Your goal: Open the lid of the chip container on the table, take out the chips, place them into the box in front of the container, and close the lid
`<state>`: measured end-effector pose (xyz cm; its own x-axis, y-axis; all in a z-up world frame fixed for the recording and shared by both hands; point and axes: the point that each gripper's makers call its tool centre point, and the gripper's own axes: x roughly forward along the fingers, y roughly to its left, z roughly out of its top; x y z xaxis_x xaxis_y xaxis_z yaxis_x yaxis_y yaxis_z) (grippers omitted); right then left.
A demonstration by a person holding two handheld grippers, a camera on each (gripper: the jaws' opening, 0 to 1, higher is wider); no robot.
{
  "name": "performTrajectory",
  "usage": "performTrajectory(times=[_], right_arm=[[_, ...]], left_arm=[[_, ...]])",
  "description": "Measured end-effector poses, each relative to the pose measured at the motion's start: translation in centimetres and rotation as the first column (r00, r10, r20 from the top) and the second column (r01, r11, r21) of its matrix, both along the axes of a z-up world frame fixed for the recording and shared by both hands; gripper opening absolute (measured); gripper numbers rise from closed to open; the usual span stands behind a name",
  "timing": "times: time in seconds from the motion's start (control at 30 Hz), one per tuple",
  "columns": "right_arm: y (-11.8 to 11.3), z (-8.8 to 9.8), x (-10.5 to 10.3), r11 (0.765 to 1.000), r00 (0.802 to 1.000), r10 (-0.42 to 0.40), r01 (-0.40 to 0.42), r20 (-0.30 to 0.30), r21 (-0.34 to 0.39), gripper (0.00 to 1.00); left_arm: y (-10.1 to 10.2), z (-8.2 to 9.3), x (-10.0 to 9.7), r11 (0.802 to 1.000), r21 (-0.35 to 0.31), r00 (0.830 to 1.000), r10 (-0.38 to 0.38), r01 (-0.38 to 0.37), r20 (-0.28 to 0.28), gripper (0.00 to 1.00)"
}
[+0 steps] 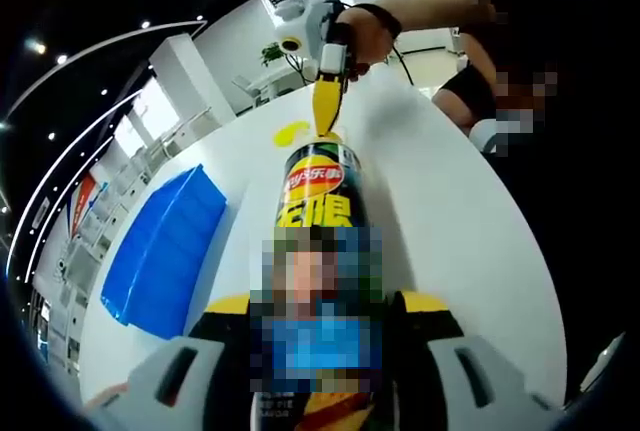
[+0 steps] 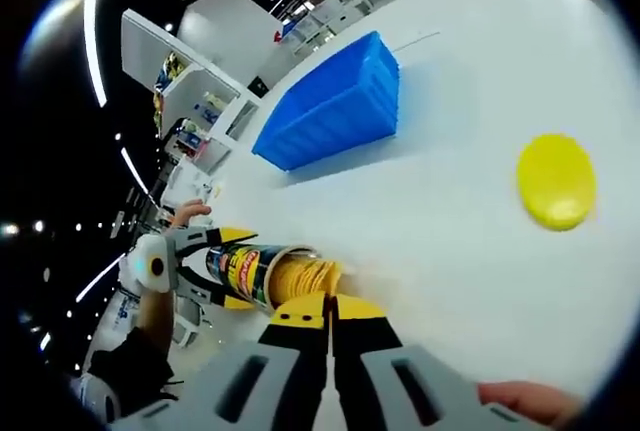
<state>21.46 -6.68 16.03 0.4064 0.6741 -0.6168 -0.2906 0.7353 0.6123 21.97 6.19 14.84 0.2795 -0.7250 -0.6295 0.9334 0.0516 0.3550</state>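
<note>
The left gripper (image 1: 320, 351) clamps the lower body of the can (image 1: 318, 213), its yellow-padded jaws pressed to either side of the tube, which points away along the table (image 1: 470, 231). In the right gripper view the same gripper (image 2: 200, 269) enters from the left, a hand (image 2: 185, 215) behind it, holding the can (image 2: 245, 273) lying on its side, open mouth turned toward the camera.

The right gripper (image 2: 330, 313) has its jaws drawn nearly together, yellow tips almost touching, right at the can's mouth. A stack of chips (image 2: 300, 279) shows in the opening. Whether the tips pinch a chip cannot be told; the left gripper view shows that gripper (image 1: 327, 111) from across the table, its yellow tips narrow and pointing down at the far end of the can, a hand (image 1: 362, 36) gripping it from above.

The lid (image 2: 556, 180) is off, a yellow disc lying flat on the bare table, well apart from the can. In the left gripper view it (image 1: 290, 134) lies just beyond the can's far end, to the left.

The box (image 2: 335, 106), blue with ribbed walls, sits farther off on the table, apart from both can and lid. In the left gripper view it (image 1: 160, 251) lies left of the can.

Shelving (image 2: 195, 116) stands beyond the table's edge.
</note>
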Motion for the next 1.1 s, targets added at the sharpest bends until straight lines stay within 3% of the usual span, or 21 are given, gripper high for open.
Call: performTrajectory(times=[0.1,0.27,0.37,0.87,1.1], right_arm=[[0.1,-0.1,0.3,0.998,0.999,0.040,-0.039,0.018,-0.058,0.02],[1.0,-0.4,0.3,0.995,0.998,0.058,-0.056,0.025,-0.077,0.02],[0.4,-0.3,1.0,0.996,0.999,0.050,-0.049,0.020,-0.079,0.02],[-2.2,2.1,1.1,0.999,0.999,-0.030,0.030,0.025,0.036,0.02],[-2.7,3.2,1.2,0.998,0.998,-0.038,0.035,0.047,0.055,0.02]], left_arm=[[0.0,0.0,0.0,1.000,0.004,1.000,0.000,0.000,0.001,0.55],[0.0,-0.1,0.1,1.000,0.006,1.000,0.002,-0.002,0.003,0.55],[0.1,-0.1,0.2,1.000,0.005,1.000,0.002,-0.002,0.004,0.55],[0.1,-0.1,0.4,1.000,0.003,1.000,0.001,-0.001,-0.001,0.55],[0.2,-0.1,0.5,1.000,0.010,1.000,0.005,-0.005,-0.001,0.55]])
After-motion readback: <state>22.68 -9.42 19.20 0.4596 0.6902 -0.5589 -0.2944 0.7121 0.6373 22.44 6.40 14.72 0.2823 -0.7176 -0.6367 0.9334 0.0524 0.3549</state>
